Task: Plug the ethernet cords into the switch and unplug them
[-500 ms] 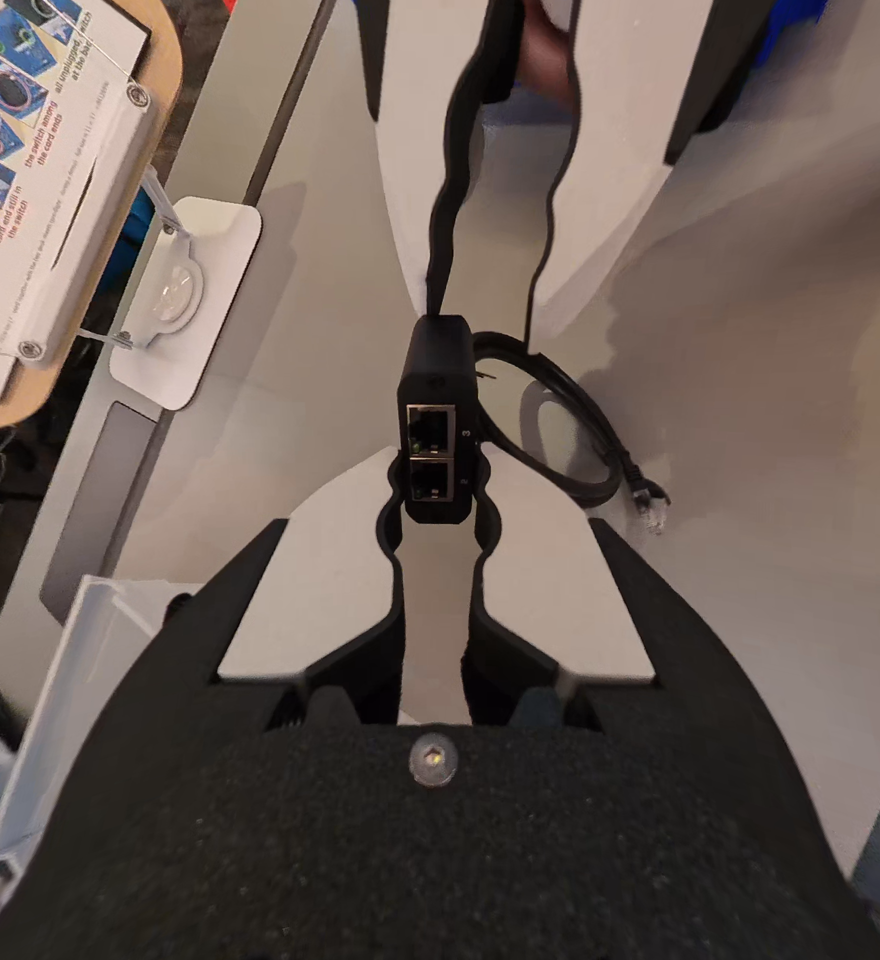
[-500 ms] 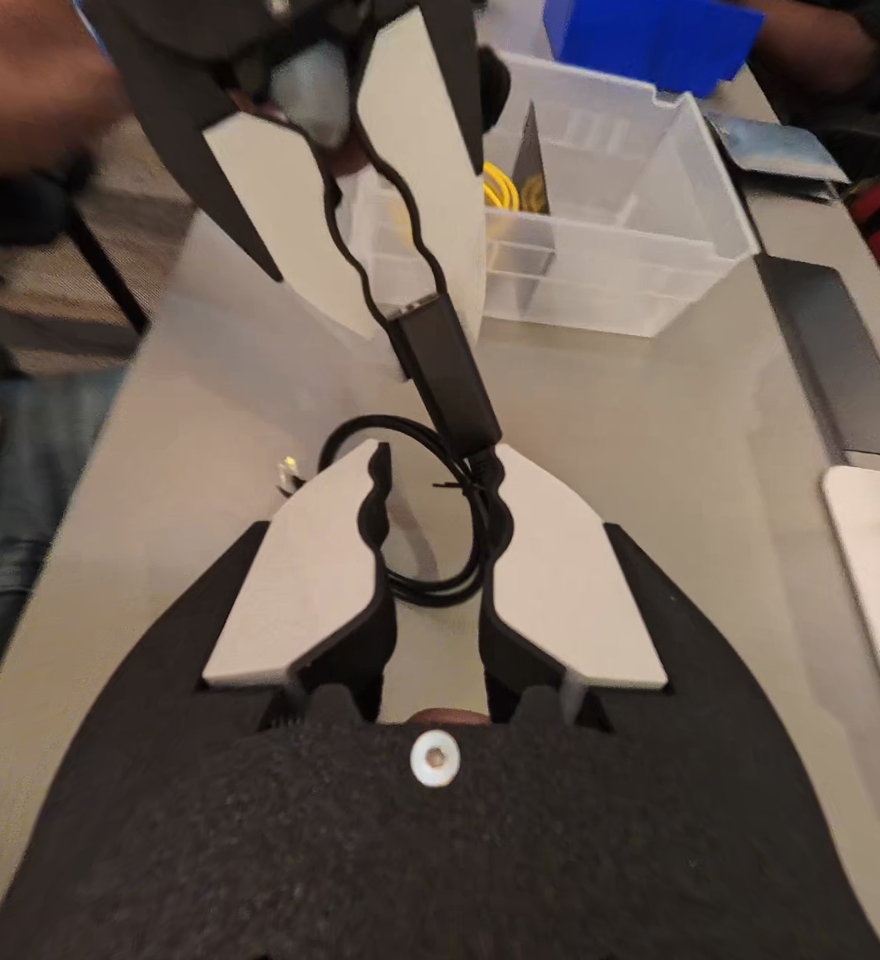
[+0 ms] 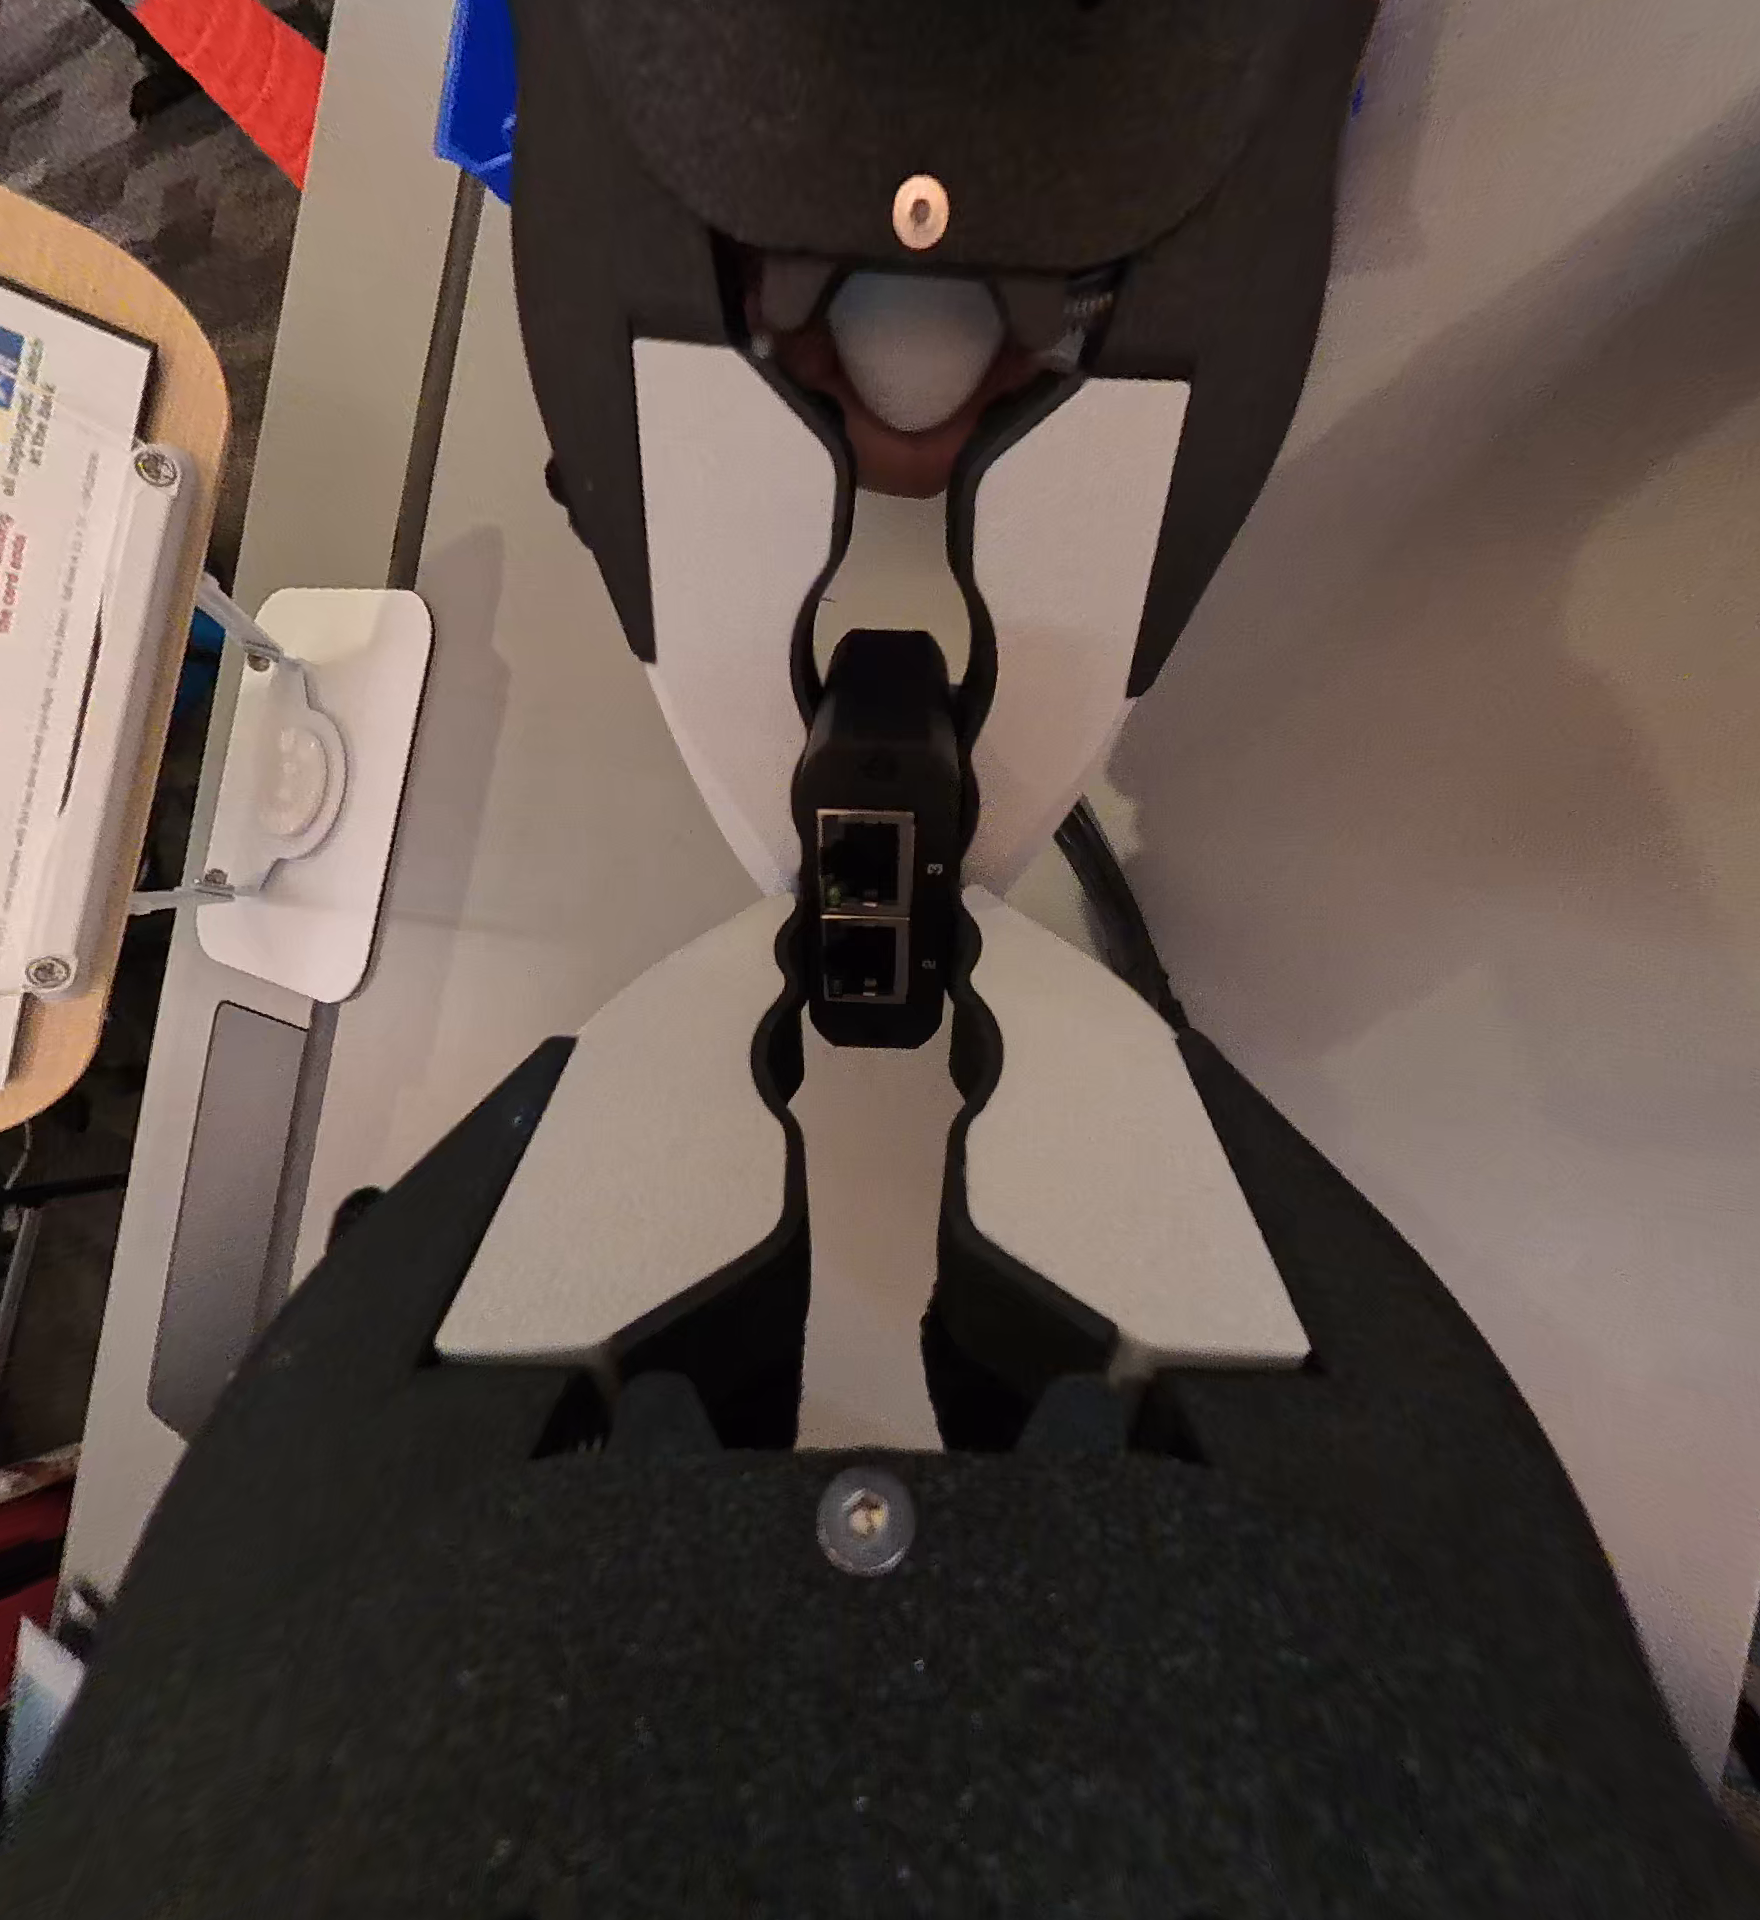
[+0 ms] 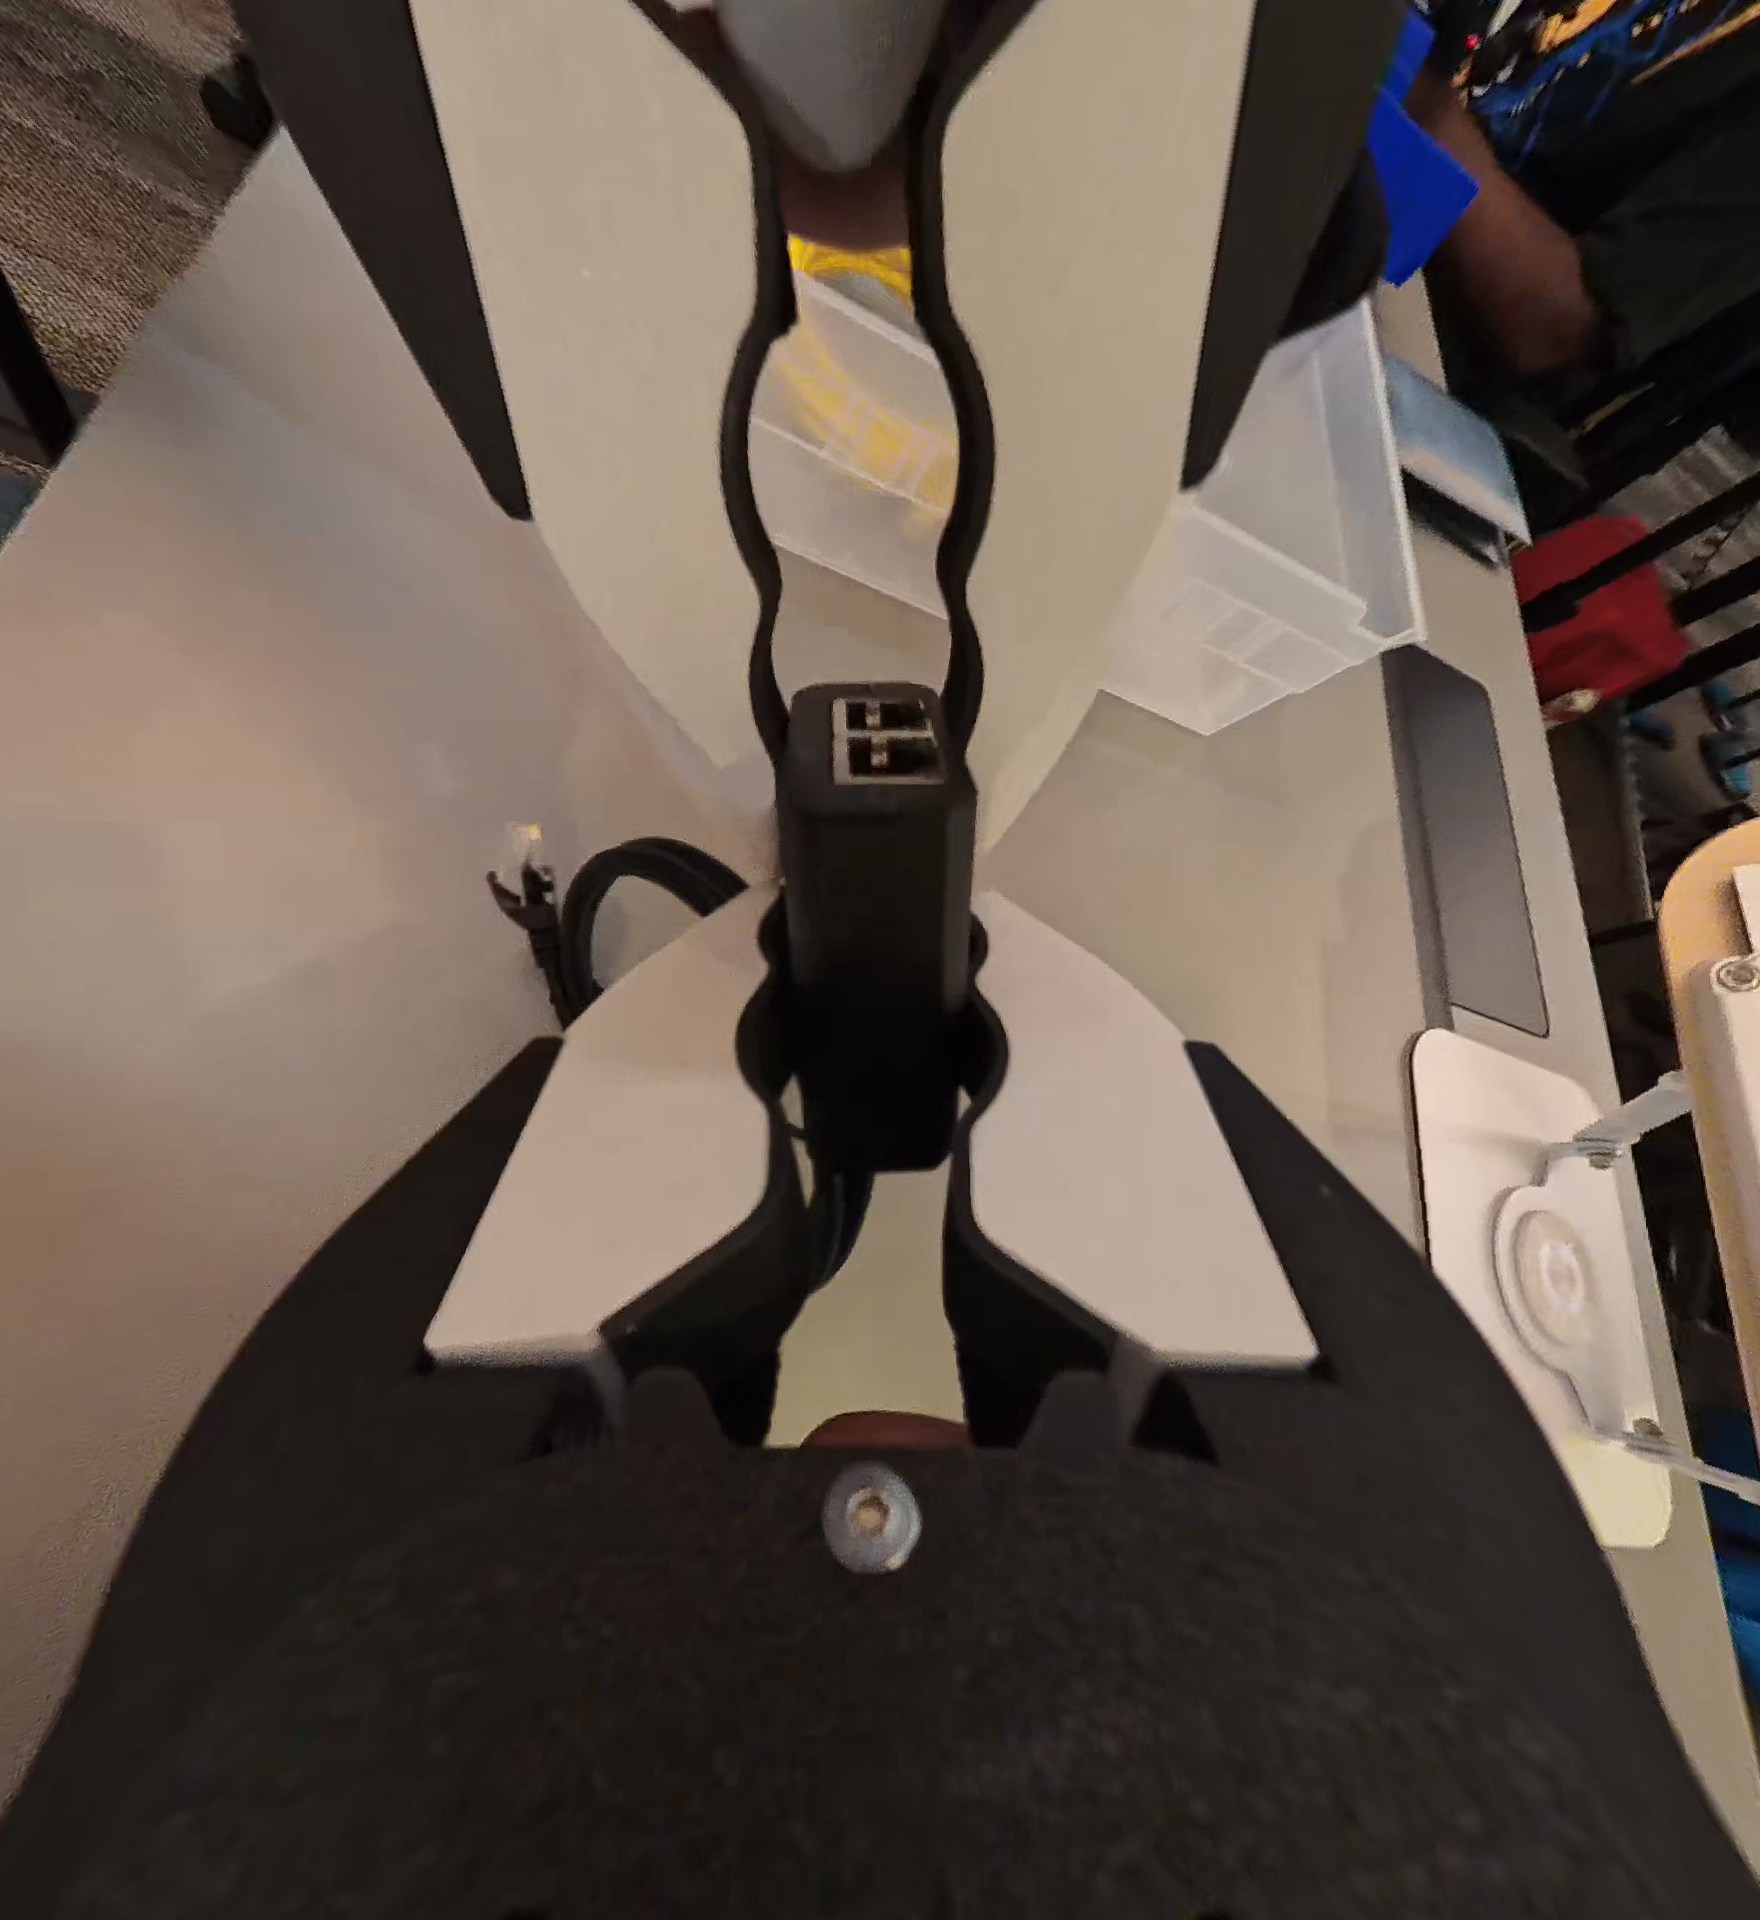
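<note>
A small black switch point(image 3: 876, 883) hangs above the white table point(image 3: 1478, 935), with two empty ports facing the left wrist camera. My left gripper point(image 3: 876, 987) is shut on its near end. My right gripper point(image 3: 881, 717) comes in from the top of that view and clasps the far end. In the right wrist view my right gripper point(image 4: 871, 997) is shut on the switch point(image 4: 871, 883), and the left gripper point(image 4: 871, 717) holds the far end, where two more ports show. A coiled black ethernet cord point(image 4: 595, 904) lies on the table to the left with its plug point(image 4: 523, 852) free. It also shows in the left wrist view point(image 3: 1115, 904).
A clear plastic bin point(image 4: 1271, 582) with yellow cords point(image 4: 855, 416) stands behind the grippers. A white stand base point(image 3: 325, 790) and an instruction sheet on a wooden board point(image 3: 24, 675) are at the table's edge. A grey recess point(image 3: 221, 1195) lies in the table. A person's arm point(image 4: 1541, 239) is at the far right. My two grippers' fingertips are within a few centimetres of each other.
My right gripper has moved in over the switch and closed its jaws on it. My left gripper keeps its hold. The switch now lines up straight between both grippers.
</note>
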Tool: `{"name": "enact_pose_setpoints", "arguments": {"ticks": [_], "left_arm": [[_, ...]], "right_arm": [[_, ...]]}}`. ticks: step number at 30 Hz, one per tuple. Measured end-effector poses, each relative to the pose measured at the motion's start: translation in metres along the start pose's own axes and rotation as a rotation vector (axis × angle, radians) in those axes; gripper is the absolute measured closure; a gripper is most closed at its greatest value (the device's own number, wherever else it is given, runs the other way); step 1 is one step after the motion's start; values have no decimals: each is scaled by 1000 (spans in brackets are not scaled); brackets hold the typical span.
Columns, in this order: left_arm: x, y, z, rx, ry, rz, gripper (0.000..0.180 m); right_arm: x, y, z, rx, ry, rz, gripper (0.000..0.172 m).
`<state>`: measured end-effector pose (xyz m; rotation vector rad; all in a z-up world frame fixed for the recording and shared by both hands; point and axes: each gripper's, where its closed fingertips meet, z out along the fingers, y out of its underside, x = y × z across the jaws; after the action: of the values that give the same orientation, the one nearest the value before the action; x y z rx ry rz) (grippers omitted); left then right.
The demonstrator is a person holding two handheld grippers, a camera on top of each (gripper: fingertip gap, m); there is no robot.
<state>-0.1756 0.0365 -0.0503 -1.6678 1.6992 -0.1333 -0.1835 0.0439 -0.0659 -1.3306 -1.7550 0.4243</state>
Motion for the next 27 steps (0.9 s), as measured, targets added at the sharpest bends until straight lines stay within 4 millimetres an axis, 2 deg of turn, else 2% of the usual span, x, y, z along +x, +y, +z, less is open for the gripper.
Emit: {"name": "enact_pose_setpoints", "arguments": {"ticks": [5, 9, 11, 14, 16, 18, 21, 23, 25, 27], "left_arm": [[-1, -2, 2, -2, -28, 37, 157], [6, -4, 0, 58, 3, -23, 155], [7, 3, -4, 68, -6, -71, 149], [6, 29, -15, 75, -67, -184, 138], [21, 45, -23, 121, -38, -311, 139], [44, 53, -27, 211, 21, -454, 140], [78, 62, -26, 367, 87, -646, 144], [94, 68, -21, 449, 112, -734, 146], [100, 72, -19, 488, 119, -793, 146], [93, 74, -19, 537, 71, -822, 146]], "right_arm": [[1, 5, -1, -37, 12, -47, 147], [-1, 4, -3, -31, 16, -110, 147], [-3, 2, -2, -21, 19, -140, 146], [6, 4, -5, -31, 70, -201, 146], [20, 7, -9, -62, 147, -247, 146], [33, 0, -13, -36, 205, -283, 146], [51, -7, -13, 15, 263, -334, 146], [61, -4, -8, 16, 305, -375, 147], [65, 0, 0, 22, 322, -355, 146], [64, 3, 10, 51, 317, -318, 146]]}}
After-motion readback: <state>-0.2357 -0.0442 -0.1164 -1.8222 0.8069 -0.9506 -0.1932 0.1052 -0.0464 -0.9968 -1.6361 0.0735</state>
